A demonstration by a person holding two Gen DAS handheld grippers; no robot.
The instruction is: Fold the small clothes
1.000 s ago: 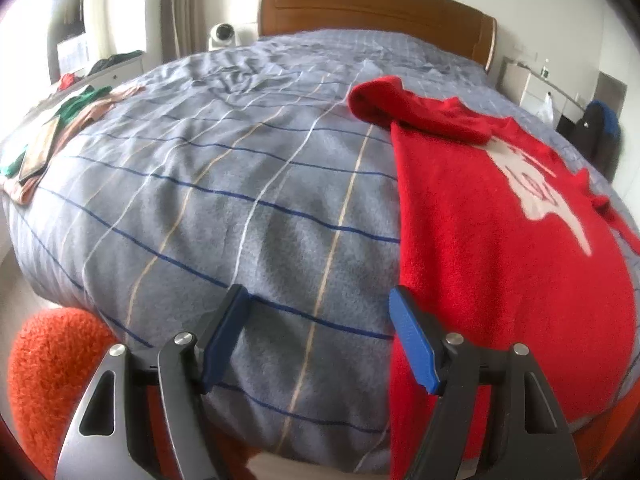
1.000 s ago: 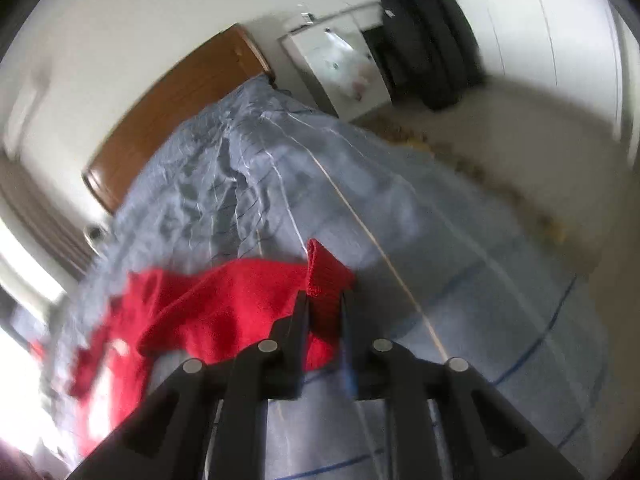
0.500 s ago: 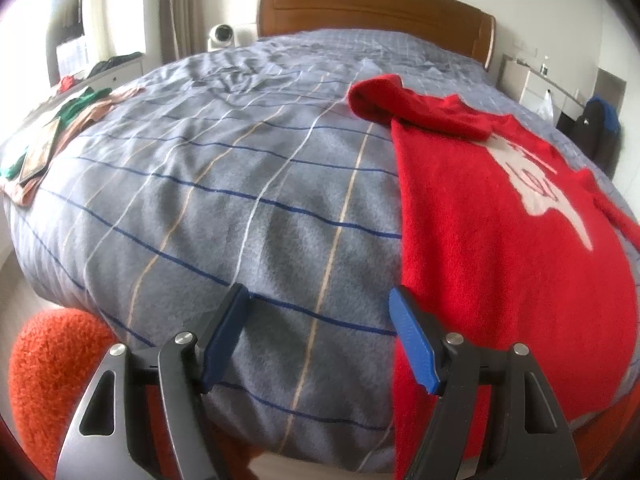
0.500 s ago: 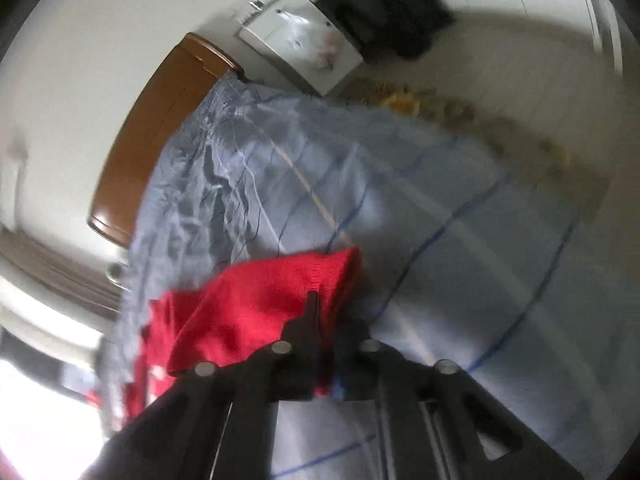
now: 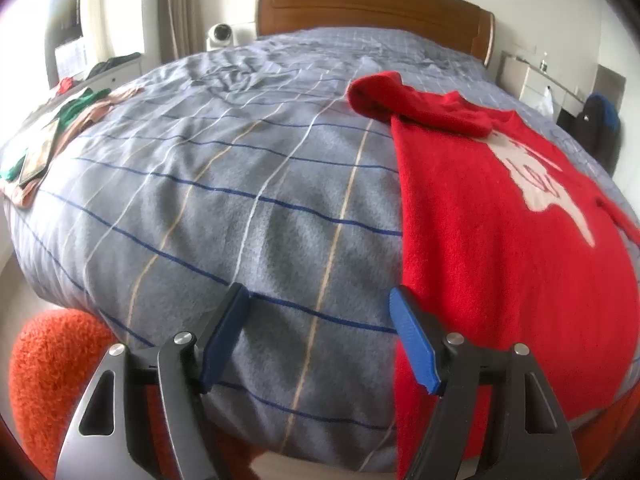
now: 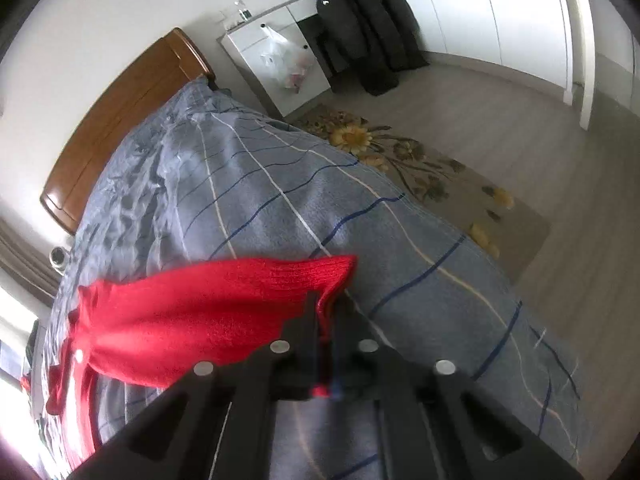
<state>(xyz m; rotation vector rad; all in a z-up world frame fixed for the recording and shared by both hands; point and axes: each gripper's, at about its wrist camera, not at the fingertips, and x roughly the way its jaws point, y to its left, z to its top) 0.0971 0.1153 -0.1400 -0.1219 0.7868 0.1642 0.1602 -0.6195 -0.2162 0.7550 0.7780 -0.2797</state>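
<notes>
The right gripper (image 6: 329, 312) is clamped tight on the ribbed cuff of the red sweater (image 6: 208, 316) — the sleeve is pinched between the black fingers and stretches away from them to the left, lifted a little above the bed. A sliver of red shows down in the slot between the jaws. The left gripper (image 5: 318, 336) hangs with its blue pads (image 5: 412, 344) spread wide, nothing between them, over the near edge of the grey checked duvet (image 5: 224, 184); its right pad sits just beside the sweater's hem.

The sweater's body (image 5: 512, 248) lies flat along the right side of the bed, a pale emblem on its front, its hem draping over the near edge. Its other sleeve is bunched up in a red lump toward the pillow end.

Further out — a pile of green and pink clothes (image 5: 60, 128) lies at the bed's left edge, and an orange fuzzy thing (image 5: 56, 364) sits below the near corner. Behind is the wooden headboard (image 5: 372, 4). On the right-hand floor lies a flowered rug (image 6: 420, 164), with a dark coat (image 6: 360, 28) hanging past a white cabinet (image 6: 280, 56).
</notes>
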